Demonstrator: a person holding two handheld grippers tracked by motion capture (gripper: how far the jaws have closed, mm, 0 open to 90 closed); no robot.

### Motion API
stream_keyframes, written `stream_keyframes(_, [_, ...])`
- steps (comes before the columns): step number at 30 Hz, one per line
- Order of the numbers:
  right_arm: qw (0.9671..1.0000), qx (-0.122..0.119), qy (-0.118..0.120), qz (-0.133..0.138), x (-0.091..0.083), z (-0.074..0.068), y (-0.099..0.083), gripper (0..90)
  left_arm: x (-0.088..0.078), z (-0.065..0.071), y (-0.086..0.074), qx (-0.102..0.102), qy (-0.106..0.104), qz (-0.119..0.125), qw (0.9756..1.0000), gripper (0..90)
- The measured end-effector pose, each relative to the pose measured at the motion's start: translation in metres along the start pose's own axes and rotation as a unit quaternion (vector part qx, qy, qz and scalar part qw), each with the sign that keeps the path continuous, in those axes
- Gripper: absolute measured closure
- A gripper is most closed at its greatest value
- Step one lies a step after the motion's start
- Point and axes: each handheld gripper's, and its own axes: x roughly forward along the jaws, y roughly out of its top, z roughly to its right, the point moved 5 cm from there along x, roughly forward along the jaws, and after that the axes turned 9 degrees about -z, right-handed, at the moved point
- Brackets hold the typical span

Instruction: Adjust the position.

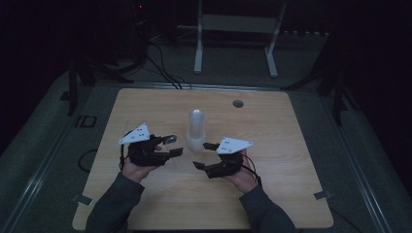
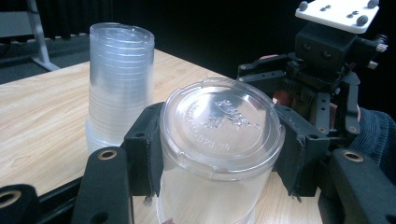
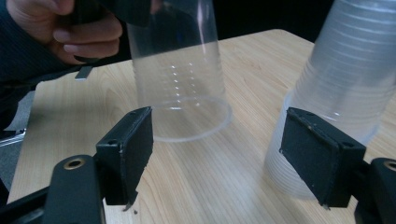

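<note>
- Left claw [image 1: 171, 145]: black frame, pale grey three-cornered plate on top, dotted with small dark screws.
- Right claw [image 1: 204, 155]: same black build and plate, thin black cable trailing by the wrist.
- Jaws: flat black pads on arms with brass-ringed holes.
- Sleeves [image 1: 114, 206]: dark grey-blue, ribbed knit.

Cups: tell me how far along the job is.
Done: one clear cup is off the stack and stands upside down on the table. In hand: the left gripper is shut on that cup near its base; the right gripper is open, with nothing between its jaws. Left: the stack beside it holds many nested cups, so most of the separating seems to remain.
</note>
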Motion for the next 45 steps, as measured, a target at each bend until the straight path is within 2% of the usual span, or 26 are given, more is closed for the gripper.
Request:
stream_keyframes(8, [0.9996,-0.013,0.017,0.019,0.002,-0.007,0.006,24.9,0.003,0.001,-0.001,-0.006,-0.011,0.007,0.9999,41.4])
stream_keyframes(17, [0.9987,-0.012,0.033,0.038,0.008,-0.011,0.012,24.9,0.007,0.003,-0.002,-0.017,-0.032,0.021,0.9991,41.4])
stream_keyframes(22, [0.9969,0.004,0.053,0.058,0.007,-0.010,0.015,25.0,0.007,0.004,-0.002,-0.019,-0.037,0.026,0.9988,41.4])
stream_keyframes(28, [0.9933,0.027,0.077,0.082,0.007,-0.006,0.014,25.3,0.007,0.006,-0.001,-0.018,-0.040,0.031,0.9985,41.4])
stream_keyframes(29, [0.9926,0.030,0.081,0.086,0.007,-0.006,0.014,25.5,0.006,0.006,0.000,-0.020,-0.046,0.037,0.9981,41.4])
stream_keyframes(30, [0.9905,0.037,0.091,0.096,0.006,-0.005,0.014,25.5,0.006,0.006,0.000,-0.020,-0.048,0.038,0.9979,41.4])
stream_keyframes(39, [0.9884,0.039,0.103,0.105,0.007,-0.006,0.014,25.4,0.004,0.006,0.001,-0.028,-0.060,0.054,0.9963,41.5])
stream_keyframes(45, [0.9882,0.040,0.103,0.106,0.007,-0.007,0.016,25.3,0.004,0.006,0.001,-0.032,-0.065,0.059,0.9956,41.5])
